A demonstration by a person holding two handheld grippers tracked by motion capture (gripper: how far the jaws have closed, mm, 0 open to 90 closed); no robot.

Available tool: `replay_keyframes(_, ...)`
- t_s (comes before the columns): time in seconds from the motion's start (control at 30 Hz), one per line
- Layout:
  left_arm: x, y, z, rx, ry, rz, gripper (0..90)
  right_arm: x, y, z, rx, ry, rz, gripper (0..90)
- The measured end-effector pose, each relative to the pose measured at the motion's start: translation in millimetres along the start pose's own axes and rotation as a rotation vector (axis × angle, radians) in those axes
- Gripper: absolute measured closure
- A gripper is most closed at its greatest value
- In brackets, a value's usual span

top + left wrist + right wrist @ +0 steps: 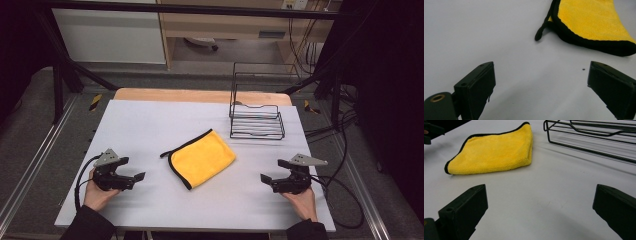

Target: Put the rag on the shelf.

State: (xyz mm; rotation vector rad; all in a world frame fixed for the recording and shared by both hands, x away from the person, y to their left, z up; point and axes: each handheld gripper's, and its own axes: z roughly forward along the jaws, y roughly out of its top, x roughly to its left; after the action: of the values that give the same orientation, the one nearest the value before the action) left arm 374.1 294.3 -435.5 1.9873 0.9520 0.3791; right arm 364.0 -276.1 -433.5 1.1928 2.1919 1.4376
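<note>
We saw a black wire rack [256, 120] standing behind the yellow cloth [202, 158], toward the far right of it, and nothing lay in the rack. The cloth itself lay folded on the white table [150, 120], between the two grippers and a little farther from us than they were. In the right gripper view the rack [589, 137] was cut off by the top and right edges. In the left gripper view the cloth [589, 22] was cut at the top, and only its black border and small loop were clear.

We held the left gripper [136, 177] left of the cloth and the right gripper [266, 179] right of it, both low over the table and pointing toward the cloth. The jaws of both stood wide apart with nothing between them.
</note>
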Motion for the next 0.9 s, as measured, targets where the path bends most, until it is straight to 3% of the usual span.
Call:
replay_keyframes(0.5, -4.1, 1.4, 2.8, 0.010, 0.000, -0.009, 8.0, 3.7, -0.3, 1.2, 0.006, -0.002, -0.005, 0.4)
replay_keyframes(0.9, -16.7, 7.0, 8.3, 0.022, -0.004, -0.007, 8.2, 7.1, 0.2, 4.0, 0.013, 0.002, -0.019, 0.4)
